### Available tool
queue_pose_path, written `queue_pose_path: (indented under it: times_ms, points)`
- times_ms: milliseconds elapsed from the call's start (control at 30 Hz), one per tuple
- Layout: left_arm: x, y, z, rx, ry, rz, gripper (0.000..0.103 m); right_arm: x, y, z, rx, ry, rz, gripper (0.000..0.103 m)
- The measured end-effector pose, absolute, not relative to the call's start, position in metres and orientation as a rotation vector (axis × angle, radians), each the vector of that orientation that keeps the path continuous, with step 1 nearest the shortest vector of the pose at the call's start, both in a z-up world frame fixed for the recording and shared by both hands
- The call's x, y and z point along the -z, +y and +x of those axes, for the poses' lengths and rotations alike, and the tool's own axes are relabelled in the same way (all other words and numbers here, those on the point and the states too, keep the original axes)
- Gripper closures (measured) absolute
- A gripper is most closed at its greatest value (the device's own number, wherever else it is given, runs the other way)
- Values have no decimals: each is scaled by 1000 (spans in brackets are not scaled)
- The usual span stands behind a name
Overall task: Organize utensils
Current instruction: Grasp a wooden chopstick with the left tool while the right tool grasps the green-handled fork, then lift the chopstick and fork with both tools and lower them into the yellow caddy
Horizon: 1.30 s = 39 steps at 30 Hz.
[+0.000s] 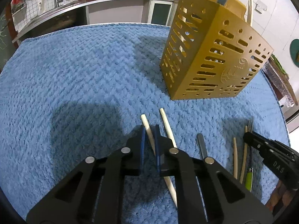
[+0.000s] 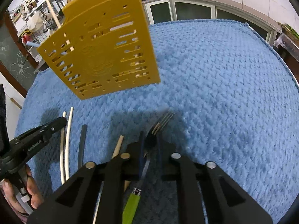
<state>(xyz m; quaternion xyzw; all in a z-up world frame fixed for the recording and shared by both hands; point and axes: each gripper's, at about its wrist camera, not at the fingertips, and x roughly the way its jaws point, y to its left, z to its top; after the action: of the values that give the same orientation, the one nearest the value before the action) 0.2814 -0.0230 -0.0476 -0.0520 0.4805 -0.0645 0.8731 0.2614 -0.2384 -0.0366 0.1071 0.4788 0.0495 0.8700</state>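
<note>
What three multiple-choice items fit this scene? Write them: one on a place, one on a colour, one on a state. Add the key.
1. Where is the green-handled fork?
A. Inside the holder
B. Between the right gripper's fingers
C. On the kitchen counter

2. What colour is the towel under the utensils?
A. Blue
B. Red
C. White

3. How does the yellow holder stand?
A. On its side
B. Upside down
C. Upright, with utensils in it

Key:
1 B: in the right wrist view the green-handled fork runs between the fingers of the right gripper.
2 A: the towel is blue all over.
3 C: the yellow holder stands on its base, and chopsticks poke out of its top.
</note>
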Motion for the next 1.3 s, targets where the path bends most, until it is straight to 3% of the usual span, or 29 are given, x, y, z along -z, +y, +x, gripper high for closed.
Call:
queue_pose_path:
  times_ms: [700,1300]
  points:
    - [48,-33,279,200,1009,-67,97,32,-258,260,-121,991,234,96]
    - [-28,-16,237,244,752,-119,98,-28,-273,229,-173,756,220,100]
